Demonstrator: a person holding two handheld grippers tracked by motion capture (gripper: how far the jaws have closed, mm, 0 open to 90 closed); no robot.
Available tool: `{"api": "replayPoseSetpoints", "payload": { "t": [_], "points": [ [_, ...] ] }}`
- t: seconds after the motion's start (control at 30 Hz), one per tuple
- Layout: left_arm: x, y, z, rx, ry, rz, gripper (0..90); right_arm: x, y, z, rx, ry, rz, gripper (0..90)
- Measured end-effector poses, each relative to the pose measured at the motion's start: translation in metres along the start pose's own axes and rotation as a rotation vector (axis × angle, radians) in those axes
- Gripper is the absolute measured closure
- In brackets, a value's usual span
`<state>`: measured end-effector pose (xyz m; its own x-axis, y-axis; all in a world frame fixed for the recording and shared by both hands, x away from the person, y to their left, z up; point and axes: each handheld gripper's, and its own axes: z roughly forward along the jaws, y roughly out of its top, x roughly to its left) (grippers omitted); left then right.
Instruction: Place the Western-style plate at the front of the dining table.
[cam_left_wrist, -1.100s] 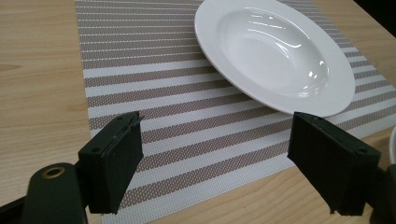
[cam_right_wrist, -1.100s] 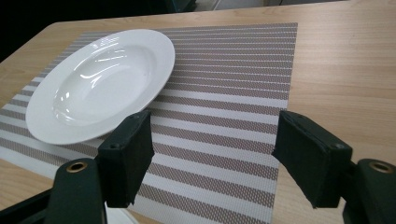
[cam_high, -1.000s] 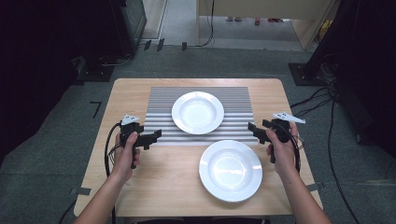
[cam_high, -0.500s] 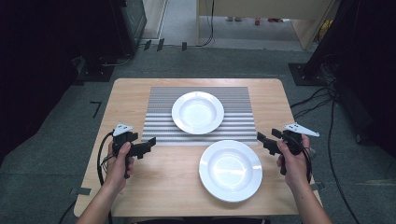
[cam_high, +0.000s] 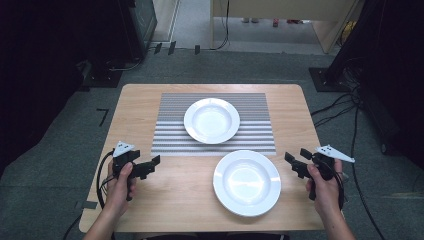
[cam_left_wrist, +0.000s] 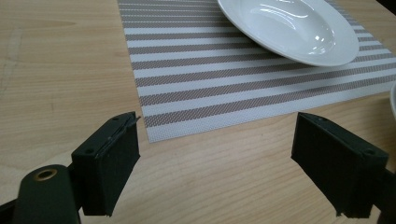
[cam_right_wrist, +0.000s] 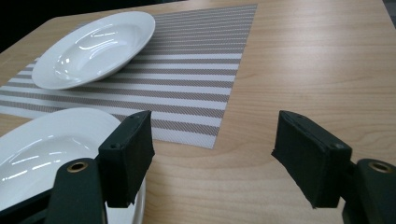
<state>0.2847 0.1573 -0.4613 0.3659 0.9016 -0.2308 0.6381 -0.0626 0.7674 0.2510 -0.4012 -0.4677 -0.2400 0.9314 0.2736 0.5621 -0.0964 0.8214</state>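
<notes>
On the pale wooden table (cam_high: 140, 107) lies a rectangular woven placemat with grey and white stripes (cam_high: 257, 140), and a round white ceramic deep plate (cam_high: 211, 120) sits on the mat's middle. A second round white ceramic plate (cam_high: 247, 182) rests on the bare wood just off the mat's near edge, touching neither the mat plate nor either tool. The left gripper (cam_high: 150, 166), held in the person's left hand (cam_high: 121, 186), hovers low over the table's left near part; its fingers are spread wide apart with nothing between them. In the left gripper view the black fingers (cam_left_wrist: 108, 163) frame the bare wood, the mat's near corner (cam_left_wrist: 154, 135) lies just ahead of the gap between them, and the plate on the mat (cam_left_wrist: 289, 28) sits farther ahead toward the right finger's side. The right gripper (cam_high: 295, 164), held in the person's right hand (cam_high: 324, 189), stands at the table's right near edge, its fingers likewise apart and empty, pointing toward the near plate, which lies close before them but apart. In the right gripper view one black finger (cam_right_wrist: 127, 154) overlaps the rim of the near plate (cam_right_wrist: 42, 140) in the picture; whether they touch I cannot tell. The mat's corner (cam_right_wrist: 205, 135) lies ahead between the fingers, and the mat plate (cam_right_wrist: 93, 46) beyond the left finger.
</notes>
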Motion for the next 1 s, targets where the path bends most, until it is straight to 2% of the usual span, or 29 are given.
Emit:
{"api": "replayPoseSetpoints", "payload": {
  "t": [0.37,0.7,1.0],
  "points": [
    [0.013,-0.023,-0.013,0.020,0.029,-0.008,14.0,-0.011,-0.022,-0.019,0.001,-0.003,-0.008,25.8],
    [0.031,-0.041,-0.025,0.032,0.072,-0.022,11.8,-0.025,-0.035,-0.039,-0.010,-0.045,0.011,23.6],
    [0.047,-0.057,-0.036,0.050,0.114,-0.037,11.5,-0.037,-0.051,-0.049,0.021,-0.091,0.012,23.4]
  ]
}}
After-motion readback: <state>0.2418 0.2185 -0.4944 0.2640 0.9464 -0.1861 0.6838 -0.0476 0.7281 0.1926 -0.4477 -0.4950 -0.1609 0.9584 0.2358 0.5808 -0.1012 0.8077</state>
